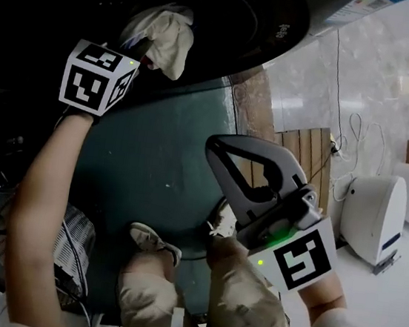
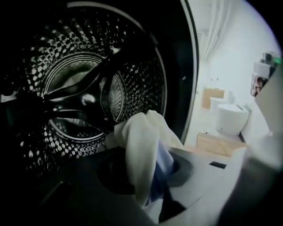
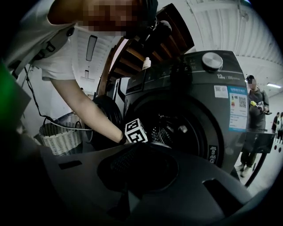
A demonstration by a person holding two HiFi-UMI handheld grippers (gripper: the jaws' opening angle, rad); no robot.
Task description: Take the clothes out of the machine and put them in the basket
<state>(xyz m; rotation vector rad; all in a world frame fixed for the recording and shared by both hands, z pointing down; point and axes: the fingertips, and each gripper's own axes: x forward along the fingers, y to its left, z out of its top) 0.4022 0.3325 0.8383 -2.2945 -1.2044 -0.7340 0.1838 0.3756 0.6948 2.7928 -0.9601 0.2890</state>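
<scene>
My left gripper (image 1: 143, 48) is at the mouth of the washing machine drum (image 1: 231, 20), shut on a cream-white cloth (image 1: 169, 36). In the left gripper view the cloth (image 2: 141, 150) drapes over the jaws with a blue fold (image 2: 162, 170) beside it, and the perforated steel drum (image 2: 88, 88) lies behind. My right gripper (image 1: 218, 150) hangs lower and nearer me, shut, with nothing in it. In the right gripper view, the right gripper (image 3: 139, 152) faces the dark front-loading machine (image 3: 194, 106), where the left gripper's marker cube (image 3: 135, 131) shows at the opening. A white wicker basket (image 3: 59, 137) stands left of the machine.
The machine's round door (image 3: 106, 123) stands open to the left, between the drum and the basket. The basket (image 1: 74, 243) shows by my left arm, low in the head view. A bystander (image 3: 255, 110) stands right of the machine. White appliances (image 1: 373, 215) and cables lie on the floor to the right.
</scene>
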